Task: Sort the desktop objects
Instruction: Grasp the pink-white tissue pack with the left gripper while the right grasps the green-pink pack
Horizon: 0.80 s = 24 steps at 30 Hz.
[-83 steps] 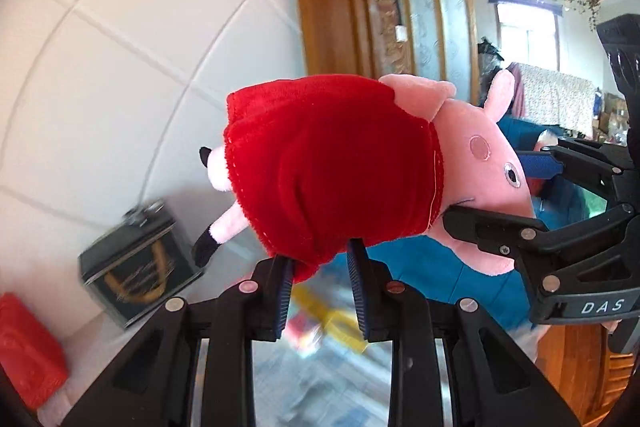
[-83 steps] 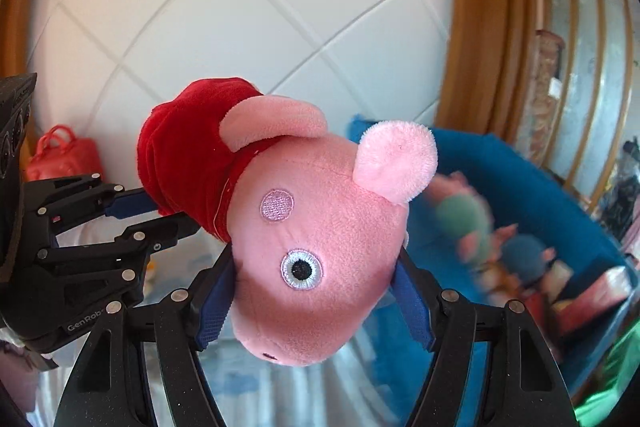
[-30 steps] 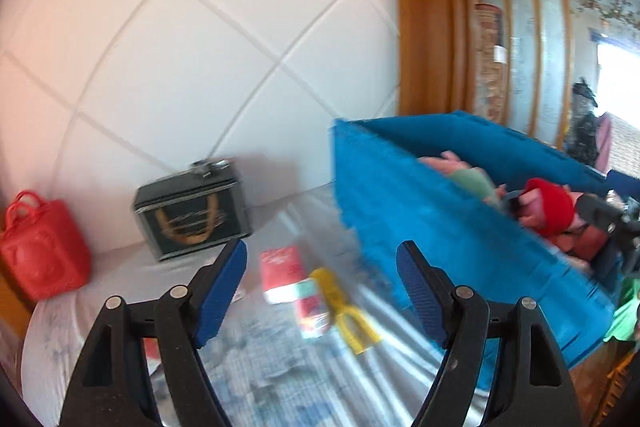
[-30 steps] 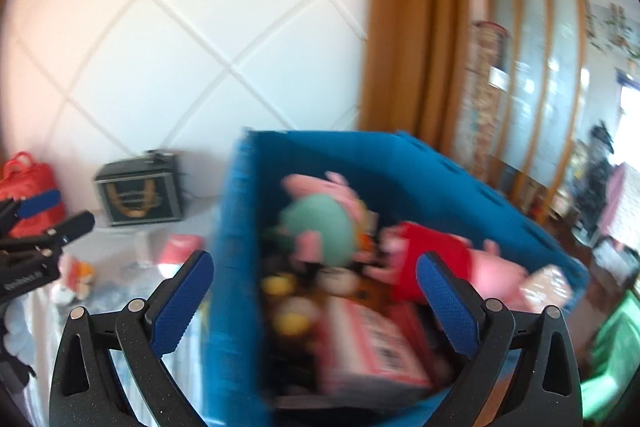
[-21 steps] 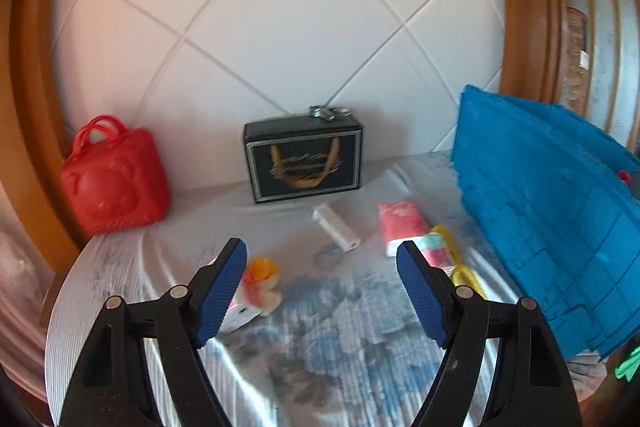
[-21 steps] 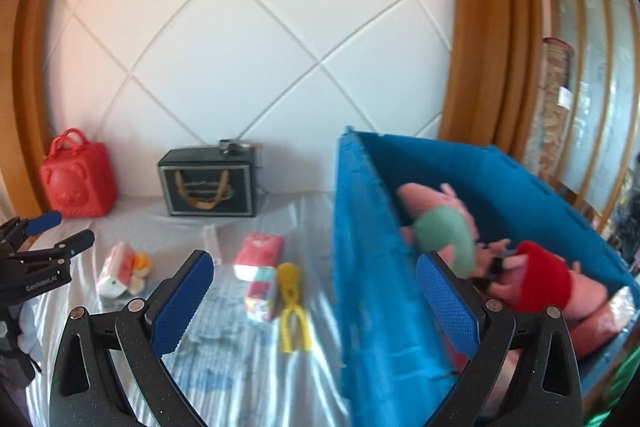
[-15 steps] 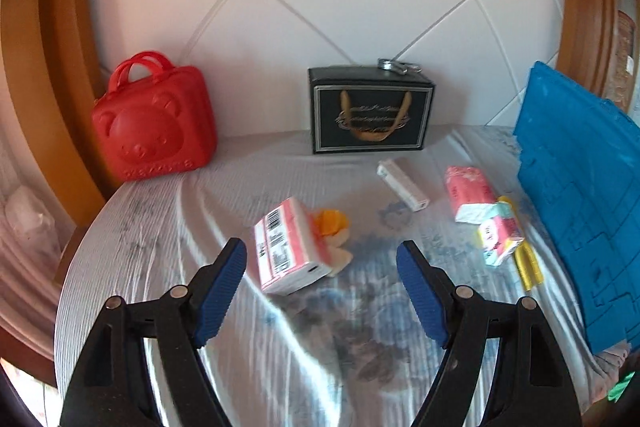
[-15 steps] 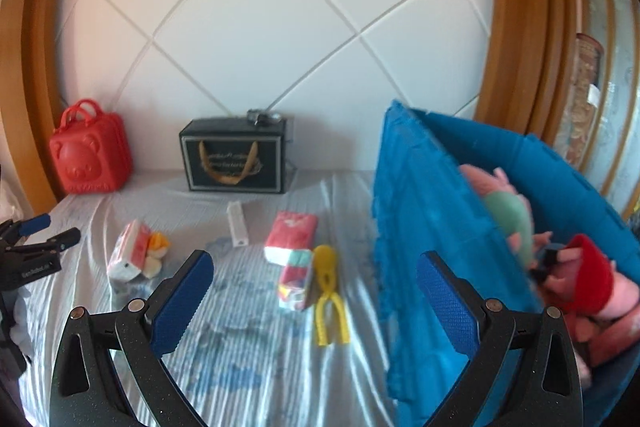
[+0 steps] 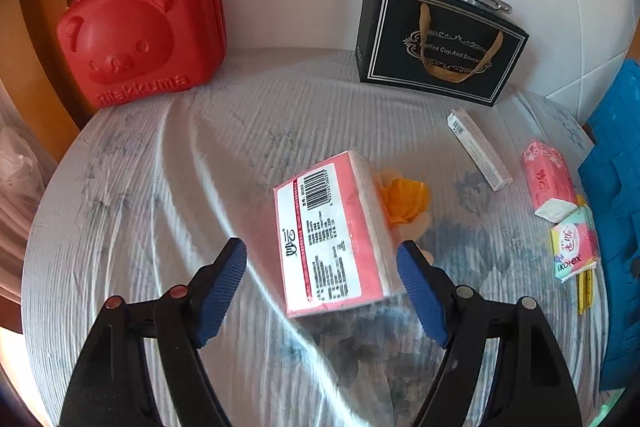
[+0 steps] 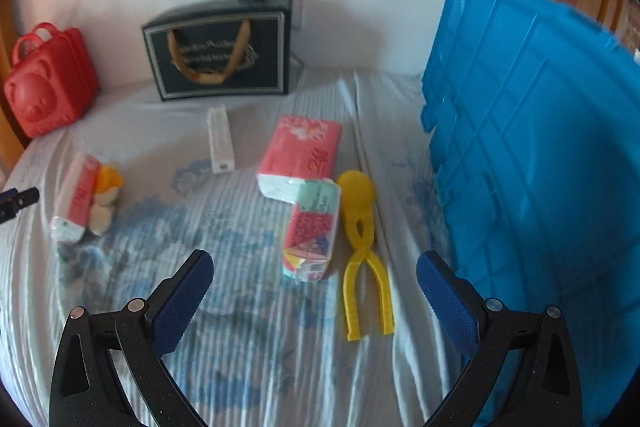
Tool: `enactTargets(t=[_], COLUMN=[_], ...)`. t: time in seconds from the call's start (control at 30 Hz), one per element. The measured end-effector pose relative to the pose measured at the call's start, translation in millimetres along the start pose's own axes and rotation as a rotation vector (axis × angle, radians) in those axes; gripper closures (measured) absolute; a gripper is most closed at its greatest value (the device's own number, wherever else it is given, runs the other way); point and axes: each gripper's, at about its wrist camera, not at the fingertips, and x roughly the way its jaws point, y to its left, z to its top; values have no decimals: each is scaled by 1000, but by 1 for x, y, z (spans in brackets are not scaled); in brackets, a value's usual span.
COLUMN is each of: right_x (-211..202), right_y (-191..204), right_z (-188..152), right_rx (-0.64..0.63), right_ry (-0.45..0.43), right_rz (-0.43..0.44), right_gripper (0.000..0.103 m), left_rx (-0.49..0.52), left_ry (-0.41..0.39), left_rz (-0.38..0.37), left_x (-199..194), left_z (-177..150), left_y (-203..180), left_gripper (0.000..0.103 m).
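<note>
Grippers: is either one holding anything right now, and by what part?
Nothing is held. The left gripper is open over the pink tissue pack, untouched; the right gripper is open above the small packet.

I count three tissue packs: one (image 9: 334, 235) between my fingers, two more (image 10: 300, 151) (image 10: 312, 231). One white box (image 10: 220, 141), one yellow clamp toy (image 10: 362, 255), one red case (image 9: 140, 27), one black bag (image 9: 436, 39), one blue crate (image 10: 540, 147).

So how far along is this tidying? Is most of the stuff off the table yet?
Partly, at best. The blue crate stands at the side, its contents hidden here. Nothing is in hand: the left hand-held gripper is open just short of the pink tissue pack, and the right hand-held gripper is open near the small colourful pack. The yellow tongs, white box and second pink pack remain on the cloth.
</note>
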Motion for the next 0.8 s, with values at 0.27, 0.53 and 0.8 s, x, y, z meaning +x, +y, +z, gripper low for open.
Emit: enactTargets(t=[0.27, 0.53, 0.8], right_x=[67, 102, 115], right_y=[-15, -14, -8], right_z=[12, 11, 1], right_rx=[69, 116, 116], right_ry=[107, 175, 198], right_rz=[3, 28, 51], right_gripper=[0, 0, 27], left_rx=[1, 37, 13], left_ry=[142, 123, 110], left_rz=[35, 76, 118], left_x=[78, 70, 54], left_z=[15, -4, -29], left_y=[4, 22, 49], left_gripper=[22, 17, 18])
